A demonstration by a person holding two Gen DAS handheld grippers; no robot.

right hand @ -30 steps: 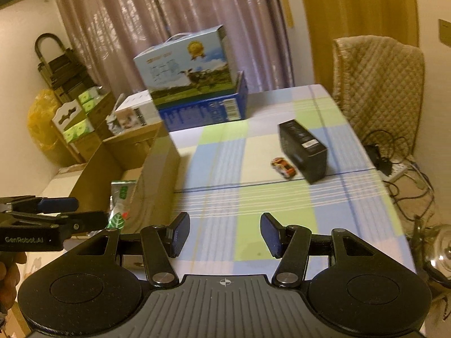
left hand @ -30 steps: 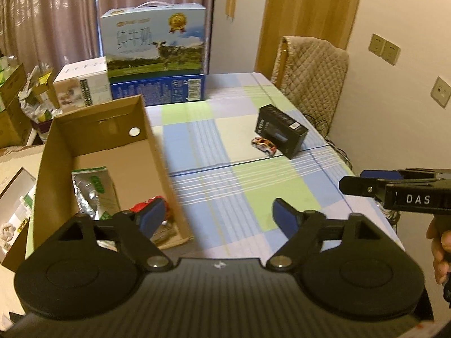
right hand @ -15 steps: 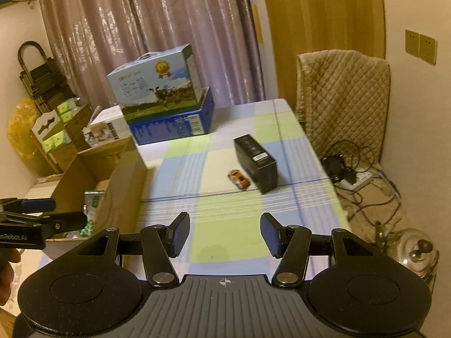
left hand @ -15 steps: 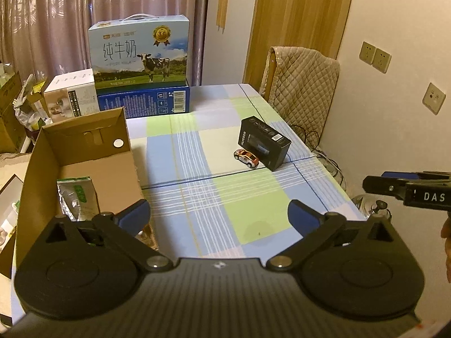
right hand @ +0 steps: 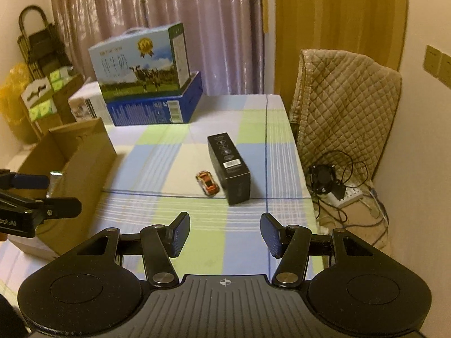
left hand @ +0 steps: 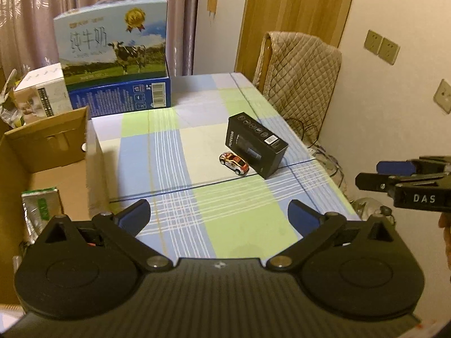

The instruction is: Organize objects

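Observation:
A small orange and white toy car [left hand: 234, 163] lies on the checked tablecloth [left hand: 183, 152] beside a black box [left hand: 256, 144]; both also show in the right wrist view, the car [right hand: 207, 182] left of the box [right hand: 229, 166]. An open cardboard box [left hand: 42, 169] stands at the table's left with a green and silver packet [left hand: 39, 211] inside. My left gripper [left hand: 218, 217] is open and empty above the table's near part. My right gripper [right hand: 224, 232] is open and empty, short of the car and black box.
A cow-print milk carton [left hand: 112, 48] sits on a blue box [left hand: 121, 98] at the far end, with a white box [left hand: 42, 90] beside it. A quilted chair [right hand: 344, 104] stands right of the table. Cables and a power strip [right hand: 344, 194] lie on the floor.
My left gripper has lifted away from the cardboard box, swung right over the table and opened wider. The red item seen by its left finger is out of sight. My right gripper drew back slightly.

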